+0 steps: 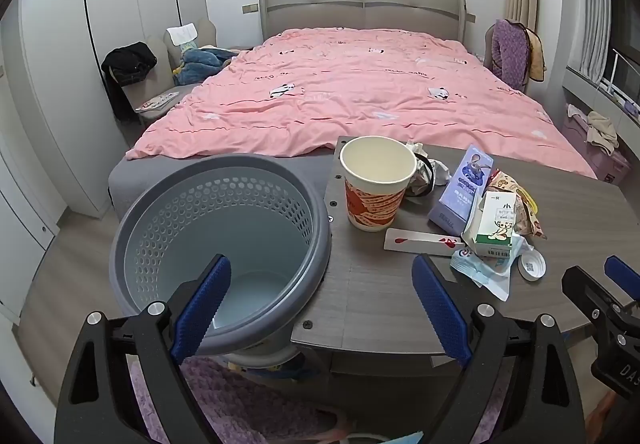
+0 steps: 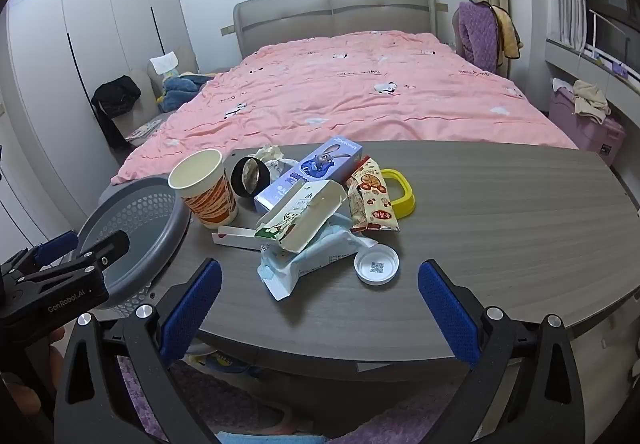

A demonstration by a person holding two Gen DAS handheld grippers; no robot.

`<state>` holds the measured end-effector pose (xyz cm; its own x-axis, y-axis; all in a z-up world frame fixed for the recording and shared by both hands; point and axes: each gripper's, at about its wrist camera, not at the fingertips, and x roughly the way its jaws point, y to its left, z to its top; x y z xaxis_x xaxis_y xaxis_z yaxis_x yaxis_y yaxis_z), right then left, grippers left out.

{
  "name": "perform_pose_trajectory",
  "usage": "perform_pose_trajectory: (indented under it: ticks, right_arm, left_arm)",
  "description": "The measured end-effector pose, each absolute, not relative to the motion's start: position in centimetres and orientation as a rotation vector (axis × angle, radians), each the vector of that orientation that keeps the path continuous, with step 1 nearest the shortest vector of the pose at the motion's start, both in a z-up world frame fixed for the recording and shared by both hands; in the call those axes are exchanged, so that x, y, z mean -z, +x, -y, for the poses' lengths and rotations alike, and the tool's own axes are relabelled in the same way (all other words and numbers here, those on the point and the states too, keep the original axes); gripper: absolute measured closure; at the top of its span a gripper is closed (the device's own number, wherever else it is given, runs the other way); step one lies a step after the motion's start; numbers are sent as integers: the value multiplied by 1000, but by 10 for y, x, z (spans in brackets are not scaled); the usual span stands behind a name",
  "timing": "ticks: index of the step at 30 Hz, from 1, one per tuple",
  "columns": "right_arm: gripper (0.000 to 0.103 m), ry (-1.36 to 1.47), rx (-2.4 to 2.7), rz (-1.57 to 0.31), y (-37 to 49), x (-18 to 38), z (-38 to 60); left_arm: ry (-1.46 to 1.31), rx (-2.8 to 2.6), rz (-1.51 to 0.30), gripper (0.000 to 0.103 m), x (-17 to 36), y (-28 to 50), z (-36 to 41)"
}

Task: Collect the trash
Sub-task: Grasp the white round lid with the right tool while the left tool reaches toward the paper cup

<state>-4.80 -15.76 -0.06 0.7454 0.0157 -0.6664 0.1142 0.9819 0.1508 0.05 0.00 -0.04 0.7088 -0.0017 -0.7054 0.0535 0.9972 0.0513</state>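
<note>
Both the left gripper (image 1: pixel 322 310) and right gripper (image 2: pixel 320 314) stand wide apart, empty. Crumpled wrappers, cartons and a cylindrical paper cup (image 2: pixel 206 188) lie heaped on the wood-grain table (image 2: pixel 500 212). The opened milk carton (image 2: pixel 300 218) lies with its long axis diagonal, beside the perforated round grey plastic bin (image 1: pixel 224 244).

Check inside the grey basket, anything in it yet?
Nothing visible in the grey basket: bare perforated wall and bare floor. The near rim and the left gripper's finger cover the closest part of the floor.

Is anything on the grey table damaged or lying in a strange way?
Yes. The white and green carton lies on its side with its end torn open, resting on a crumpled pale blue wrapper. A white round lid lies loose, upside down. The paper cup stands upright; nothing is spilled.
</note>
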Motion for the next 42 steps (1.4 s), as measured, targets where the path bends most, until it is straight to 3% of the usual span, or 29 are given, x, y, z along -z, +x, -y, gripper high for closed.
perform_pose_trajectory:
  ticks: [24,29,39,42]
  right_arm:
    - [9,205,111,-827,-22,59,205]
    - [22,174,114,-857,-8,70,203]
    - [35,121,120,-875,7,78,195]
    - [50,93,123,-870,6,79,191]
  left_arm:
    - [80,37,-851,15,32,22,15]
    - [77,32,-842,15,34,27,14]
    - [67,28,-850,15,37,33,7]
    - [67,29,-851,15,37,34,6]
